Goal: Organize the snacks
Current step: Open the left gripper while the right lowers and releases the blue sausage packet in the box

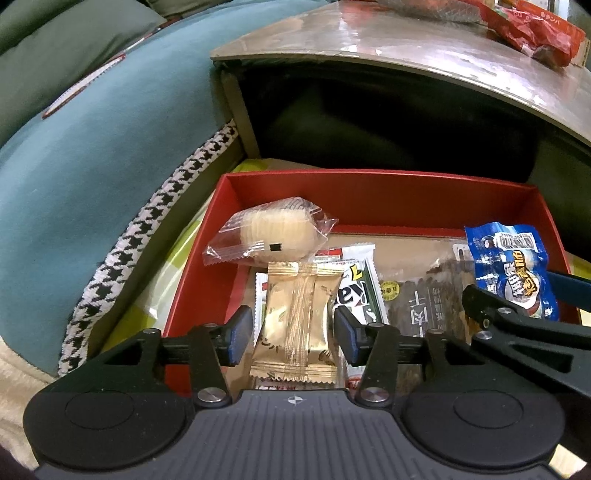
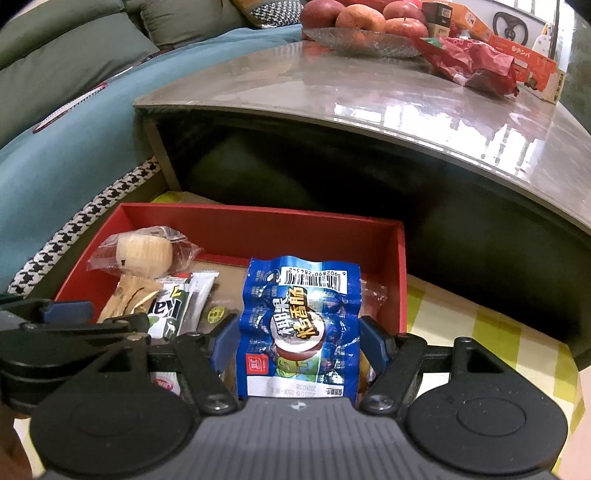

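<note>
A red box (image 1: pixel 369 177) (image 2: pixel 258 216) holds several snacks. My left gripper (image 1: pixel 293 334) stands over its near left part, jaws either side of a gold snack packet (image 1: pixel 295 314), pads just off its edges. A clear-wrapped round cracker pack (image 1: pixel 273 230) (image 2: pixel 144 251) lies at the box's far left, beside a green-and-white bar (image 1: pixel 360 291) (image 2: pixel 173 314) and a dark jerky pack (image 1: pixel 421 306). My right gripper (image 2: pixel 297 339) brackets a blue sausage packet (image 2: pixel 301 321) (image 1: pixel 513 266), which stands upright between its pads at the box's right side.
A low table with a glossy top (image 2: pixel 332 92) overhangs behind the box, bearing a glass bowl of apples (image 2: pixel 362 22), a red bag (image 2: pixel 472 62) and orange cartons (image 2: pixel 528 59). A teal sofa cushion (image 1: pixel 92 155) with houndstooth trim is left. A yellow-checked cloth (image 2: pixel 480 332) lies under the box.
</note>
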`<act>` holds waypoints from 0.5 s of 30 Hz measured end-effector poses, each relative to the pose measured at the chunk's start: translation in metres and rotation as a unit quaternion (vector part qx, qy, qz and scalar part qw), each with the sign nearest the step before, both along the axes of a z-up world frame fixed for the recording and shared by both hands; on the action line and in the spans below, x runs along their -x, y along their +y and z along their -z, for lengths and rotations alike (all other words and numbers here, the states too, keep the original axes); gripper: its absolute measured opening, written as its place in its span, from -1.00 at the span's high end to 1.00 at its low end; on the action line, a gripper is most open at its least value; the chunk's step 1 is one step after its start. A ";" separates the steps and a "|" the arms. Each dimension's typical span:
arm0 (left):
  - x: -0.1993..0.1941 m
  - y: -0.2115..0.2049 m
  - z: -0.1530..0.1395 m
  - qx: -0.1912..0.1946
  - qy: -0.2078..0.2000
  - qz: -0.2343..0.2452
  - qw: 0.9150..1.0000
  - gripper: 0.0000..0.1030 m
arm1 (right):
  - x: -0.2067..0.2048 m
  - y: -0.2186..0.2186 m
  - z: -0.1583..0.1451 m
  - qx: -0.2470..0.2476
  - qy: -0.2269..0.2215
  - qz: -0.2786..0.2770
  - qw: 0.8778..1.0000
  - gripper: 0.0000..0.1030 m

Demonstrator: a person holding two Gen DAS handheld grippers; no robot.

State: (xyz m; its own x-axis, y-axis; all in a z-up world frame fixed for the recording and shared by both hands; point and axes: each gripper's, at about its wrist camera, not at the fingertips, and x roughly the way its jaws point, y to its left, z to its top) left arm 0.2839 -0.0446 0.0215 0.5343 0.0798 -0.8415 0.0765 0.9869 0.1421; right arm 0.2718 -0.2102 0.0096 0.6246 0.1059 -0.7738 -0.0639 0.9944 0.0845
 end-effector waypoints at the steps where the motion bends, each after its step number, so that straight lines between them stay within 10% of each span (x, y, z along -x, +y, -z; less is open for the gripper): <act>1: 0.000 0.001 0.000 0.001 0.001 -0.001 1.000 -0.15 | 0.001 0.000 0.000 0.000 0.000 0.000 1.000 -0.44; 15: 0.006 0.005 -0.010 0.010 0.001 -0.003 1.000 -0.23 | 0.005 -0.006 -0.005 -0.049 0.013 0.012 0.999 -0.44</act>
State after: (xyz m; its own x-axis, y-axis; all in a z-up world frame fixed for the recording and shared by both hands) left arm 0.2775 -0.0391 0.0317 0.5321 0.0655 -0.8441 0.0707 0.9901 0.1214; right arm 0.2671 -0.2166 0.0143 0.6084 0.1663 -0.7760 -0.0359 0.9826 0.1824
